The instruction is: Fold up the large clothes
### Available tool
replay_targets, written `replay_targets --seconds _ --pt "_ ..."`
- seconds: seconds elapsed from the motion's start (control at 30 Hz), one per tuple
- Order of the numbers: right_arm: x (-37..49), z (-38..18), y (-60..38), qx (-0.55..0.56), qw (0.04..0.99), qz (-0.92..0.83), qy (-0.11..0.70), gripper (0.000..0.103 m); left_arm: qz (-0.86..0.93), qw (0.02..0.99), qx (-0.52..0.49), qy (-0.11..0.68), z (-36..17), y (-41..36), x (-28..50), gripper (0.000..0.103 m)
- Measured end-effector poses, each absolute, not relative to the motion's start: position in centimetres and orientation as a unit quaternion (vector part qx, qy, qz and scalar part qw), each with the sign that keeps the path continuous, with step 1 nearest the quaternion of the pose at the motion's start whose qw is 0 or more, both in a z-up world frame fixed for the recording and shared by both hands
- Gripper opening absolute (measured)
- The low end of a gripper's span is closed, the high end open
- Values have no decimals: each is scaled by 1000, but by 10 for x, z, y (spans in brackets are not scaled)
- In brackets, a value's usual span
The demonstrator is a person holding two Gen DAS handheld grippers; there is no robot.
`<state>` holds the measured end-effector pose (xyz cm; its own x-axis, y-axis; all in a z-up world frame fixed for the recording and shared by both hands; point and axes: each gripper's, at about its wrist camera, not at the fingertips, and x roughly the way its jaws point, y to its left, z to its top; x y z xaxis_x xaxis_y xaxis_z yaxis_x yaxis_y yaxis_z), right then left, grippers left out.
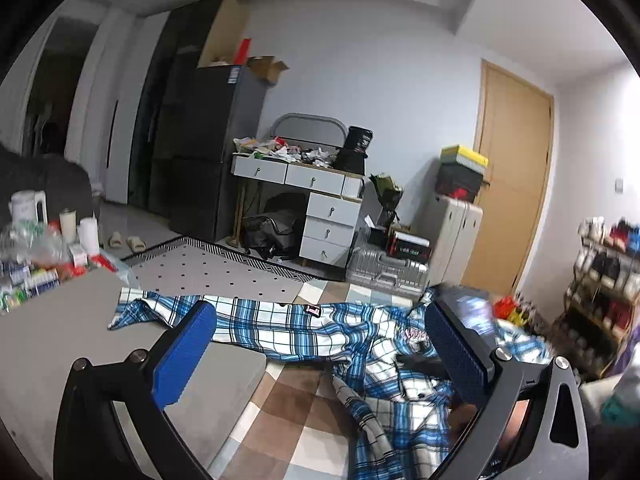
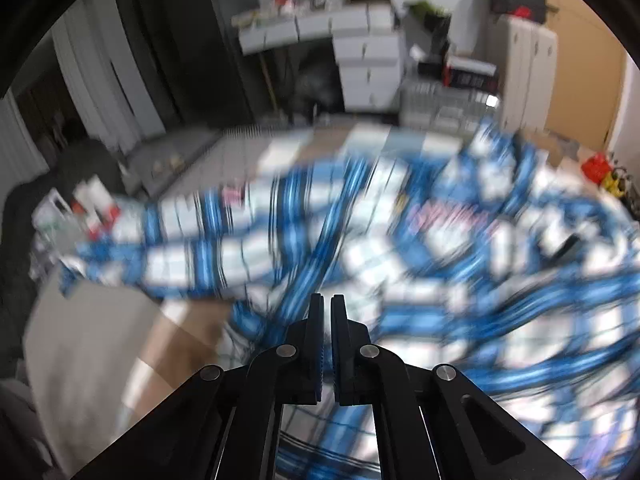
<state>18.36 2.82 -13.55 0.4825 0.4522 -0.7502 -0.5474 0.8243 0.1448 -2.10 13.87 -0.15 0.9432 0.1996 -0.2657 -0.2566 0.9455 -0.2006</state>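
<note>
A blue-and-white plaid shirt (image 1: 280,320) lies crumpled across a brown checkered cover (image 1: 296,412), one sleeve reaching left onto a grey surface (image 1: 60,340). My left gripper (image 1: 320,320) is open, its blue pads (image 1: 188,352) set wide apart just above the near side of the shirt, with nothing between them. In the right wrist view the shirt (image 2: 400,248) is blurred and fills the middle. My right gripper (image 2: 326,300) points down over it with its jaws shut; I see no cloth caught between them.
Bottles, cups and packets (image 1: 40,248) crowd the left end of the grey surface. Behind stand a white drawer desk (image 1: 316,200), a dark fridge (image 1: 208,148), a suitcase (image 1: 452,232) and a shoe rack (image 1: 600,280) at the right. A small dark object (image 1: 420,360) lies on the shirt.
</note>
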Motion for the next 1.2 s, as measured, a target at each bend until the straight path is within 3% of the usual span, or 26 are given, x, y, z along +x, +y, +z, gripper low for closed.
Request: replay_targets --seconds 0.13,0.2,0.27,0.4,0.53,0.63,0.77,0.9,1.0,1.1,1.2 --pt "175 -150 29 -27 843 313 437 7 109 981 -104 118 -3 136 -20 102" --pt "169 -145 8 -10 844 315 434 23 109 982 -102 116 -4 138 -20 102" --pt "160 -135 -37 17 856 305 417 58 107 982 -103 120 -5 139 -19 102" --pt "131 -113 -136 50 880 274 384 71 92 978 -109 151 -10 134 -12 102" --pt "113 -104 -237 15 921 163 352 89 79 977 -95 175 -15 115 -3 102" --pt "114 -109 -289 13 921 91 378 89 67 976 -63 199 -20 97 11 102" --pt "82 -111 -327 153 907 96 379 89 45 965 -44 256 -29 80 52 102" --pt "25 -111 -308 254 884 131 370 89 -41 921 -43 386 -50 61 133 102" --pt "-13 -115 -287 305 860 197 359 92 -45 891 29 451 -71 36 190 102" --pt "-37 -127 -267 276 868 214 353 94 -48 875 49 479 -89 22 228 102" --pt "-28 -139 -257 237 854 224 405 94 -68 861 73 499 -98 5 254 102"
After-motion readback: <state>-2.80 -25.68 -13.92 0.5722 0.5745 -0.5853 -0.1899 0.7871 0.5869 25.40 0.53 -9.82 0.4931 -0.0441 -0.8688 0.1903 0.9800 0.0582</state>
